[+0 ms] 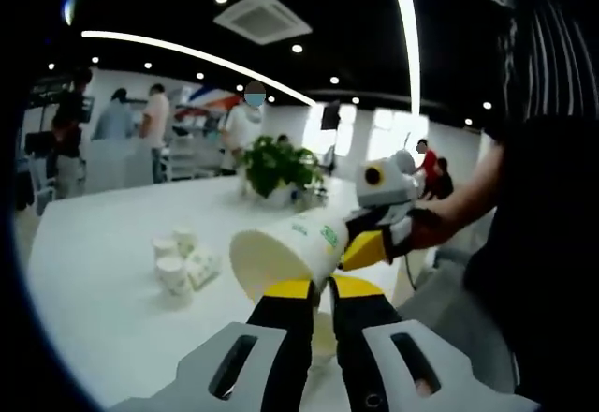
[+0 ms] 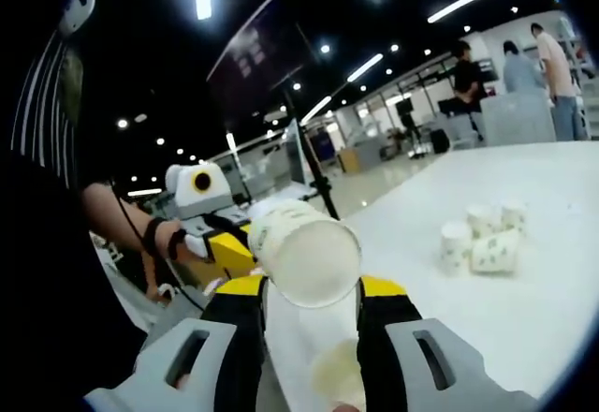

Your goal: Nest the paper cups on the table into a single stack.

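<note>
The left gripper (image 1: 323,290) and the right gripper (image 2: 314,290) each clamp a paper cup (image 1: 285,255) above the white table (image 1: 103,309). Loose cups (image 1: 182,260) lie farther off.
</note>
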Motion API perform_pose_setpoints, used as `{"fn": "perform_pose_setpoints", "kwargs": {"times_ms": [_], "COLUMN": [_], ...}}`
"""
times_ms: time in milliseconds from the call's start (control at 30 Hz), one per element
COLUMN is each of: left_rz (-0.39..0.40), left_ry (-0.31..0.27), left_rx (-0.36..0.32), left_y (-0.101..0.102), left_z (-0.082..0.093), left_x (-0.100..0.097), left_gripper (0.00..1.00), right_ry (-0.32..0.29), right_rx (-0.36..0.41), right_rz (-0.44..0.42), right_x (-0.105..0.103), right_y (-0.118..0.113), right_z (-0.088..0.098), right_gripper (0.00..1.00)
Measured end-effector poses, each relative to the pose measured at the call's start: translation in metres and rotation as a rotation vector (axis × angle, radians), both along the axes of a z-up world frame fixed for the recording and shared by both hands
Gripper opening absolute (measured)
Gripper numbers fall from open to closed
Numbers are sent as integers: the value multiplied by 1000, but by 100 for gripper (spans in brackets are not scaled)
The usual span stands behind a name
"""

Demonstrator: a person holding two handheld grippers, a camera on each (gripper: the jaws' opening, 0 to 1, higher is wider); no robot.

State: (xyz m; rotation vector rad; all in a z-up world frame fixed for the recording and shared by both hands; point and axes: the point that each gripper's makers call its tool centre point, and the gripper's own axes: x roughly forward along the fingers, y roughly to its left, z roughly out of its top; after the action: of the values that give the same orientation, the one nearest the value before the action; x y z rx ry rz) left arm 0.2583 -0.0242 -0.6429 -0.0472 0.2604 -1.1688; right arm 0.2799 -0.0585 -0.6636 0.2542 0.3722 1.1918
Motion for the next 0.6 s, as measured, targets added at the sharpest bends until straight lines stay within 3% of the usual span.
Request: {"fn": "perform_pose_setpoints", "kwargs": {"times_ms": [600], "left_rz": [-56], "left_ry": [-44], "left_rx": [71], "left_y": [-4], "left_z": [4], "left_x": [-7], "left_gripper": [0], "right_ry": [7], "right_rx": [8], "right_rz": [-42], "right_x": [2], "right_y": [-19], "right_z": [-3], "right_gripper": [34]}}
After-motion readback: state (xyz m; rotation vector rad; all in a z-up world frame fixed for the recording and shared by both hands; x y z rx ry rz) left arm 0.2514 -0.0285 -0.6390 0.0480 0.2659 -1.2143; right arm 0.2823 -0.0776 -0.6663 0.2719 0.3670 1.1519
